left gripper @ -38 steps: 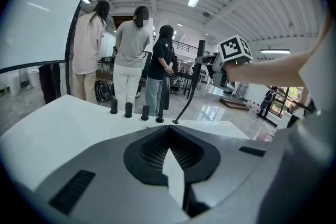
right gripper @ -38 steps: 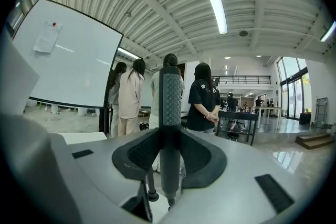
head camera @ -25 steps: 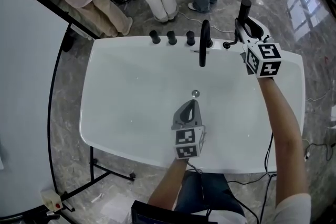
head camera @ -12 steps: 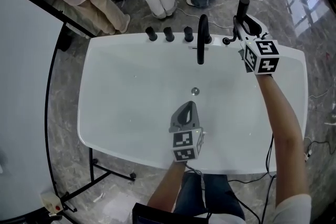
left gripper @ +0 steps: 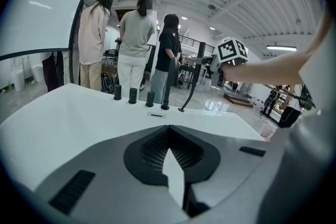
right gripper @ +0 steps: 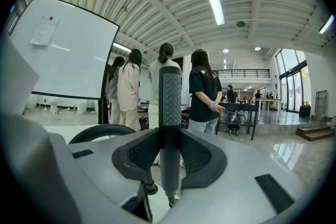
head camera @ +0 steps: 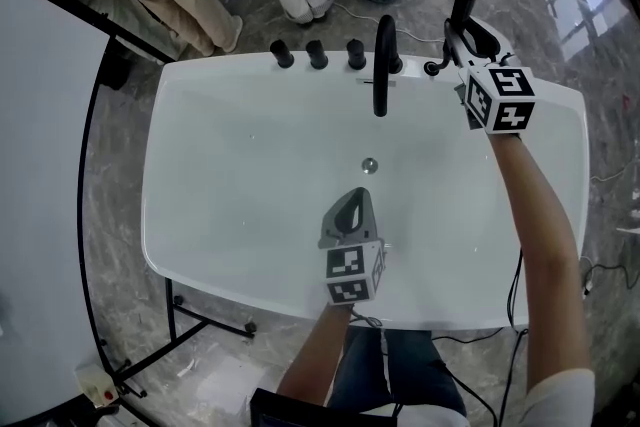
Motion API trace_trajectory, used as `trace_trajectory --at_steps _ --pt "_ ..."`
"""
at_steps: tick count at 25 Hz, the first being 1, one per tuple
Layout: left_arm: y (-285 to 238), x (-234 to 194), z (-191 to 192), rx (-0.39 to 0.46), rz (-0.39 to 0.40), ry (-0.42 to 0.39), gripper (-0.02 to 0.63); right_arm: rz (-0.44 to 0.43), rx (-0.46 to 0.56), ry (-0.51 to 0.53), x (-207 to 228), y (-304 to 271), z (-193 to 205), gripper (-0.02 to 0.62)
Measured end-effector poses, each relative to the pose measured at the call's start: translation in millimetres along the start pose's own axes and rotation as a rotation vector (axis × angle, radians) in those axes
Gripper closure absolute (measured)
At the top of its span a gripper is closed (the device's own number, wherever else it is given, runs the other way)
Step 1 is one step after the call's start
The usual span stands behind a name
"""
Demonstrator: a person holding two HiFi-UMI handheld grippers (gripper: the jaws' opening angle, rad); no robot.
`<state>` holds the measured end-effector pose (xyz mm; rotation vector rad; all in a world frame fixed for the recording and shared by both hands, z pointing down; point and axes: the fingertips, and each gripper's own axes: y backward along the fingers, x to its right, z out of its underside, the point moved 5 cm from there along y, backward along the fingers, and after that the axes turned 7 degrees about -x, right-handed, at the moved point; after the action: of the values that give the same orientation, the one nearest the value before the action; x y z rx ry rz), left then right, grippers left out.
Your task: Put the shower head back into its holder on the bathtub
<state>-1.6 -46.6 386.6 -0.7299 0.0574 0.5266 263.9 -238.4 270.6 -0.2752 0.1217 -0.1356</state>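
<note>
At the rim of the bathtub (head camera: 552,101): right hand-held gripper (right gripper: 169,140) clamps the shower head (right gripper: 170,96) upright.
Left hand-held gripper (left gripper: 169,148): jaws together, empty.
Handling: likely stiff, light; hold the ribbed handle.

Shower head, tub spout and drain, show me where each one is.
shower head (right gripper: 170,97), right gripper view, on its textured upright shaft.
spout (head camera: 381,85), head view, on the middle of the black curved tube.
drain (head camera: 369,164), head view, on the centre of the round fitting in the tub floor.
</note>
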Motion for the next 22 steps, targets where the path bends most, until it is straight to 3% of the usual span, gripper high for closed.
trace_trajectory --at_steps 22 --pt "-34.4 2.1 16.3 -0.020 0.002 0.029 0.606 -0.028 -0.029 -0.009 7.7 -33.2 40.2 0.472"
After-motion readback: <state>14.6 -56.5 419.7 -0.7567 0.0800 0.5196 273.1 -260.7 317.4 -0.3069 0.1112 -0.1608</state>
